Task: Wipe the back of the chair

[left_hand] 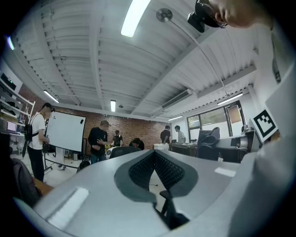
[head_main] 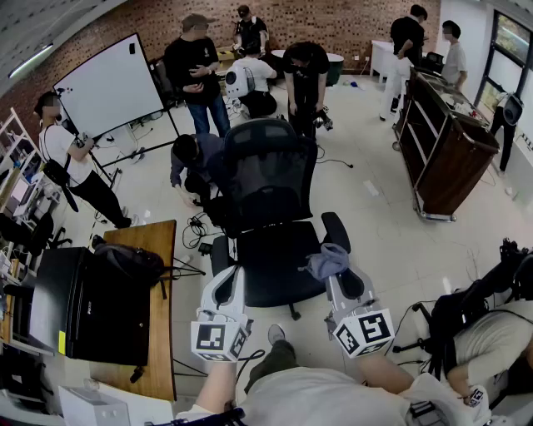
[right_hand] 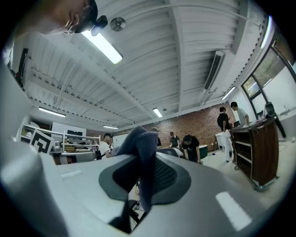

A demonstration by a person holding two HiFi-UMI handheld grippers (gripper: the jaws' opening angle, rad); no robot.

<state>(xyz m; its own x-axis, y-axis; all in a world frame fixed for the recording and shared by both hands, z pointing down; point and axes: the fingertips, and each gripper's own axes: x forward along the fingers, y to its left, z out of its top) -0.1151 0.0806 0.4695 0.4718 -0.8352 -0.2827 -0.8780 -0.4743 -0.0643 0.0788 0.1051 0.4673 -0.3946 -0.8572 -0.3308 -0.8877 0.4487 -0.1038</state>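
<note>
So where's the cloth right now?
The grey cloth is pinched in the right claw, just right of centre in the head view. It hangs over the black chair seat, beside the armrest on the person's right.

Between us and the backrest [head_main: 268,170] lies the chair's seat [head_main: 271,262], armrests [head_main: 336,231] flanking it. Bare floor [head_main: 375,225] opens on our right; the wooden desk [head_main: 162,324] and a crouching person [head_main: 193,162] crowd the left.

head: steeply down | gripper views: tilted up | shared: chair [head_main: 271,191], brick wall [head_main: 333,23]
</note>
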